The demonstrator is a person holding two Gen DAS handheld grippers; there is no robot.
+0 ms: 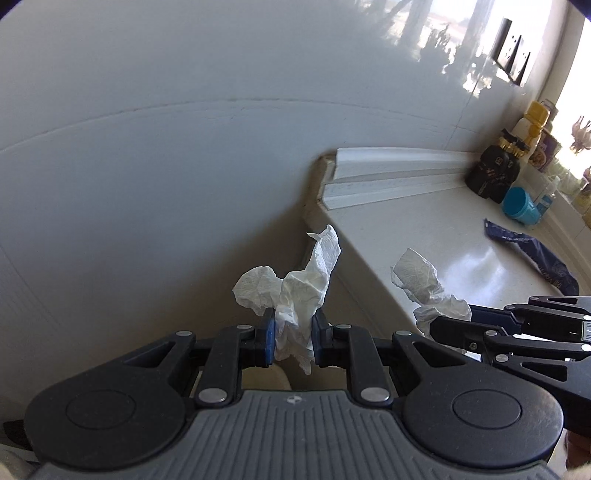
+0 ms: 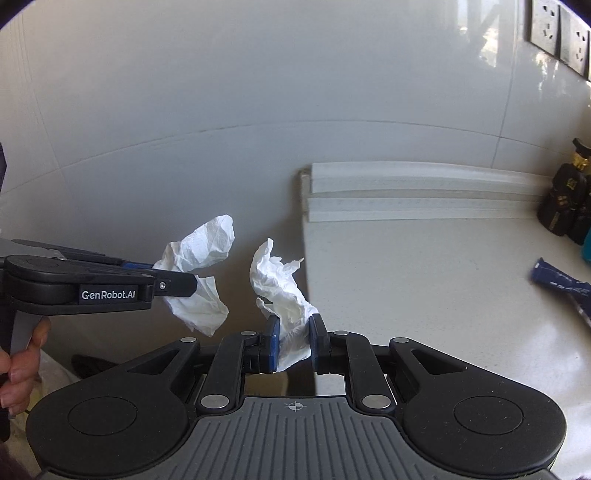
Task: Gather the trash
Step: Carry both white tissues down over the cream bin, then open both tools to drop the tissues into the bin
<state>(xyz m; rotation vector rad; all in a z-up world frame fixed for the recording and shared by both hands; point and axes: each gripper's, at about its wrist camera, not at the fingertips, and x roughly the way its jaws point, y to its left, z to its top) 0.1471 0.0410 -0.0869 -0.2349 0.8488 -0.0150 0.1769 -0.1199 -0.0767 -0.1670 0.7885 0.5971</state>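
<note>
My left gripper (image 1: 293, 332) is shut on a crumpled white tissue (image 1: 295, 284), held in the air beyond the left end of the white counter (image 1: 424, 229). My right gripper (image 2: 293, 339) is shut on a second crumpled white tissue (image 2: 277, 284), right at the counter's left edge (image 2: 406, 277). In the right wrist view the left gripper (image 2: 177, 284) comes in from the left with its tissue (image 2: 199, 258), a hand on its handle. In the left wrist view the right gripper (image 1: 443, 326) reaches in from the right with its tissue (image 1: 424, 277). A dark blue wrapper (image 1: 535, 254) lies flat on the counter.
A pale tiled wall (image 1: 184, 110) stands behind. White trim strips (image 1: 399, 173) lie along the counter's back. At the far right are dark bottles (image 1: 493, 173), a tipped blue cup (image 1: 521, 205) and a yellow-capped bottle (image 1: 532, 125). Wall sockets (image 2: 557, 33) sit high on the right.
</note>
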